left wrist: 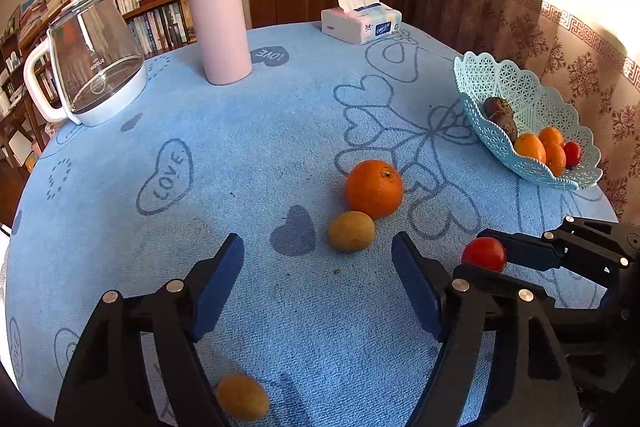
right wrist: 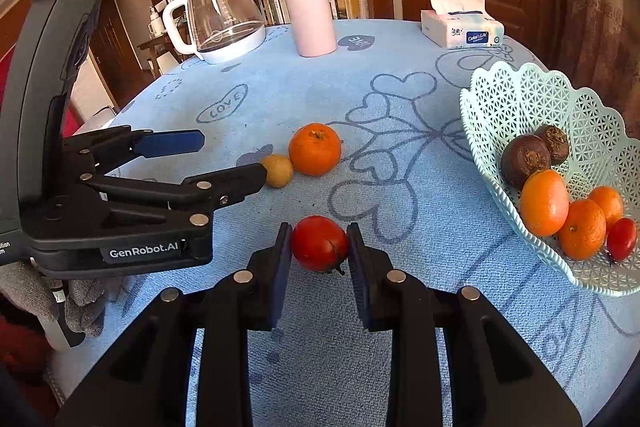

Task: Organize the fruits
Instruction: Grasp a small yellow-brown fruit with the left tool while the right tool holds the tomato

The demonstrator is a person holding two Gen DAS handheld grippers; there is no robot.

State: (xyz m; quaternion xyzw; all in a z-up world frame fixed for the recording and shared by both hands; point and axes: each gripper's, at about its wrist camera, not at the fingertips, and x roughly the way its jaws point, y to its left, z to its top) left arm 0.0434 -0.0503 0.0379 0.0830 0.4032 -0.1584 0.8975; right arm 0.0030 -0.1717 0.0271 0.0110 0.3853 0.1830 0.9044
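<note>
Although the red tomato sits squarely between the pads of the right gripper, both pads appear to touch its skin only lightly, and whether a firm grip is applied cannot be told for certain. If the fruit is squeezed too hard, its soft skin may be split; if it is held too loosely, it may be dropped onto the blue tablecloth on the way to the lattice basket, which stands well apart to the right and already holds oranges, a small tomato and two dark fruits. The basket's raised scalloped rim could be clipped if the fruit is carried too low, and the light basket could be tipped. The left gripper is held spread wide and empty, near the yellowish fruit and the orange, which touch; the orange may be nudged and rolled away.
</note>
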